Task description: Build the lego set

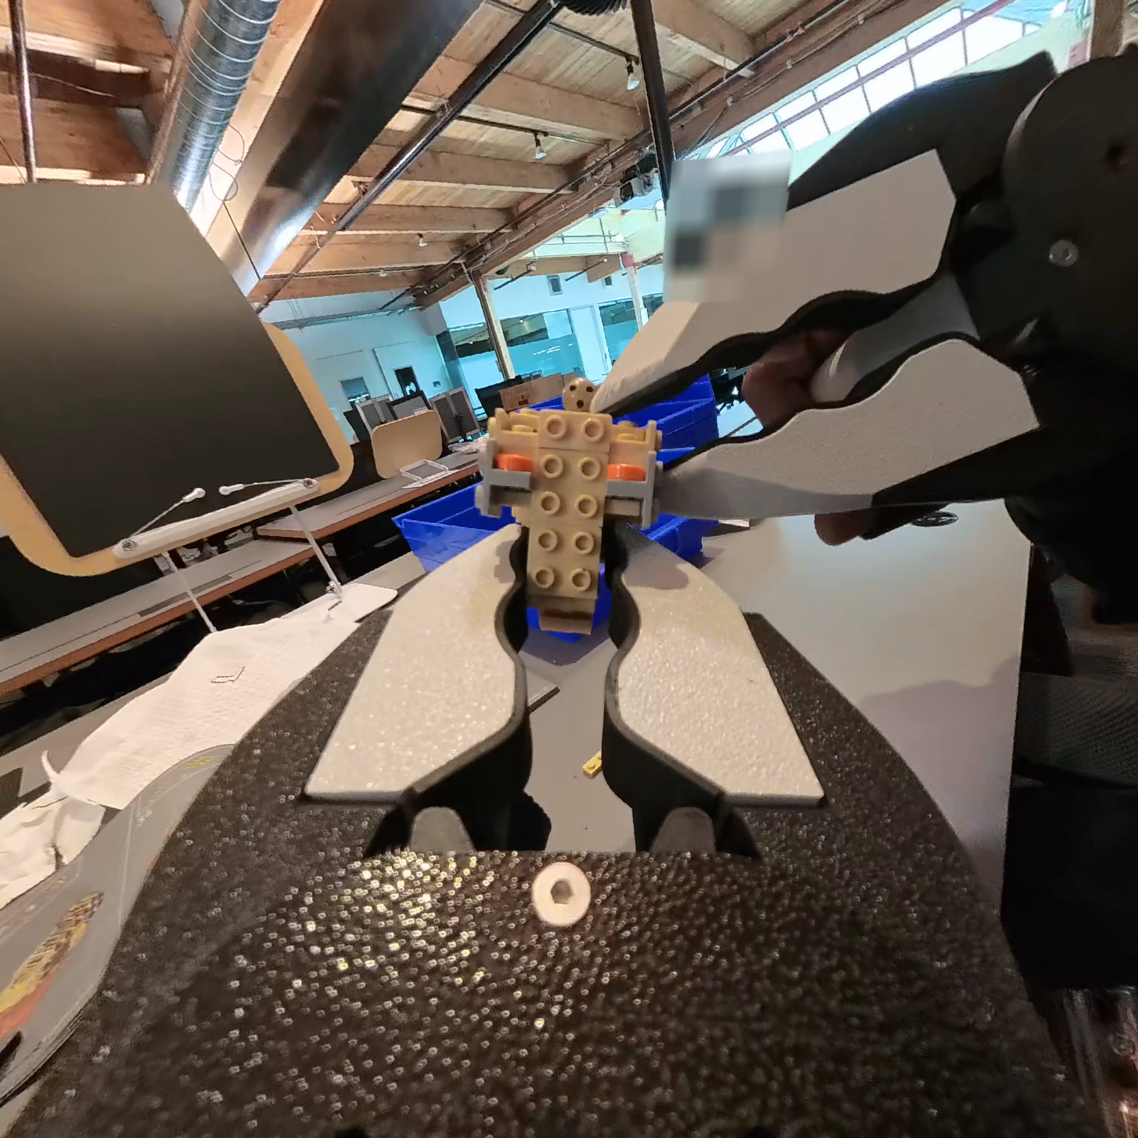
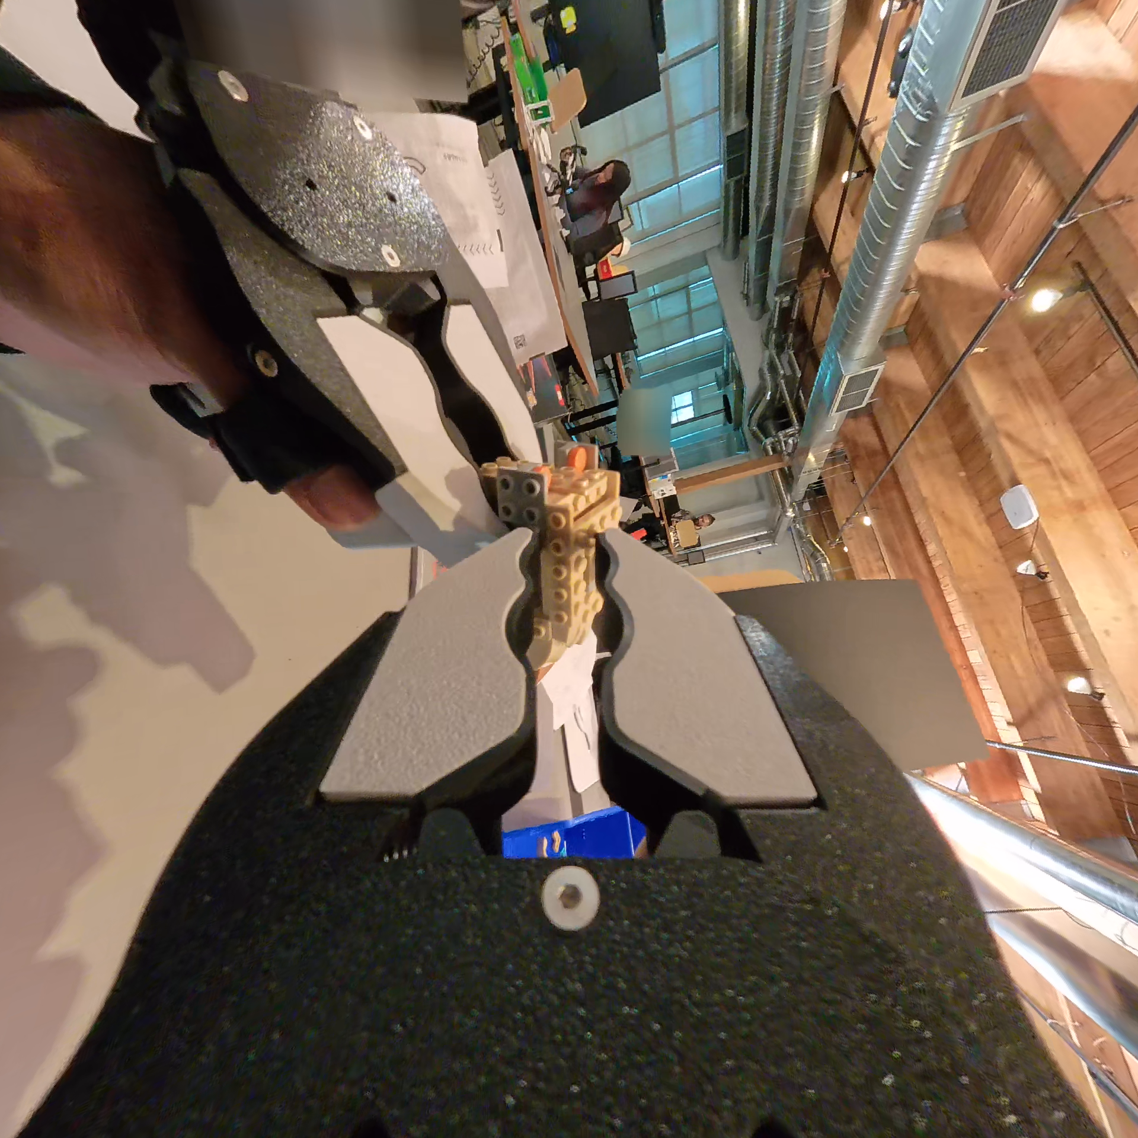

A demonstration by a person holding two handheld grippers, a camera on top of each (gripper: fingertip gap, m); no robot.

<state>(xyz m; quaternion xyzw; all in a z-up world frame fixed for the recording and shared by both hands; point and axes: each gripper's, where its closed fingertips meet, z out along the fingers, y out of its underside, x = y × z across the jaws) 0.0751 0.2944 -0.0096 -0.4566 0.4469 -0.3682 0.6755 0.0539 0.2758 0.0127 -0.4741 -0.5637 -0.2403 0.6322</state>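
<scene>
A tan lego assembly with studs, grey side brackets and orange pieces is held up in the air above the table. My left gripper is shut on its lower tan stem. My right gripper comes in from the right, and its two fingers close on the assembly's right bracket. In the right wrist view the assembly sits pinched between my right gripper's fingers. The left gripper, held by a hand, reaches in from the upper left. A small round tan piece tops the assembly.
Blue bins stand on the grey table behind the assembly. A white paper towel and a clear bag lie at the left. A small yellow piece lies on the table under my left gripper. A black board on a stand rises at the left. Left and right tips are no more than a few centimetres apart.
</scene>
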